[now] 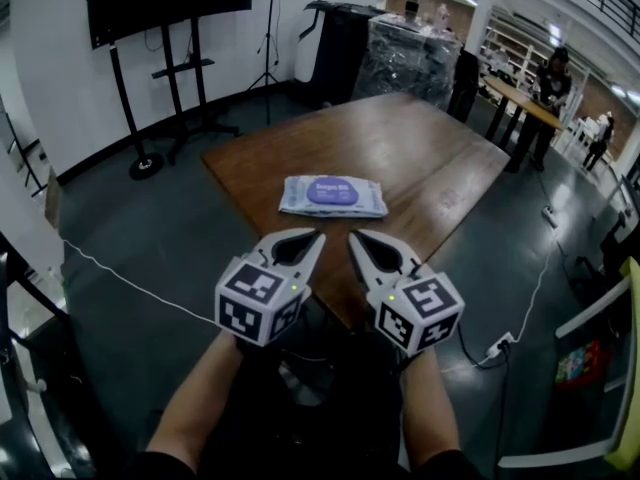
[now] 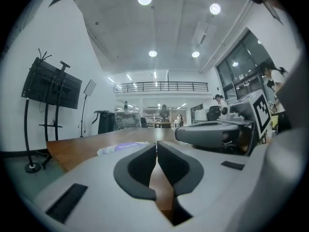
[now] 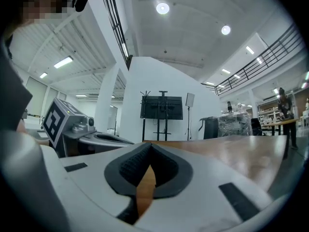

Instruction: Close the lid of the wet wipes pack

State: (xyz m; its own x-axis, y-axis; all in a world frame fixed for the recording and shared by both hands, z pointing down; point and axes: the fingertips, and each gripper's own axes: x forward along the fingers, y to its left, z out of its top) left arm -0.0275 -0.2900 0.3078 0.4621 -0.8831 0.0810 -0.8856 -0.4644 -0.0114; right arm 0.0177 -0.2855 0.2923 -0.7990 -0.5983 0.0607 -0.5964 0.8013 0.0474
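The wet wipes pack lies flat on the wooden table, pale with a purple oval lid lying flat on top. In the left gripper view the pack shows low on the table, just beyond the jaws. My left gripper hovers near the table's front corner, short of the pack, its jaws together with nothing between them. My right gripper is beside it, jaws together and empty. Its own view looks level across the table and does not show the pack.
A black screen on a stand is at the back left. A cable runs over the dark floor. People stand by a far table at the right. A wrapped stack stands behind the wooden table.
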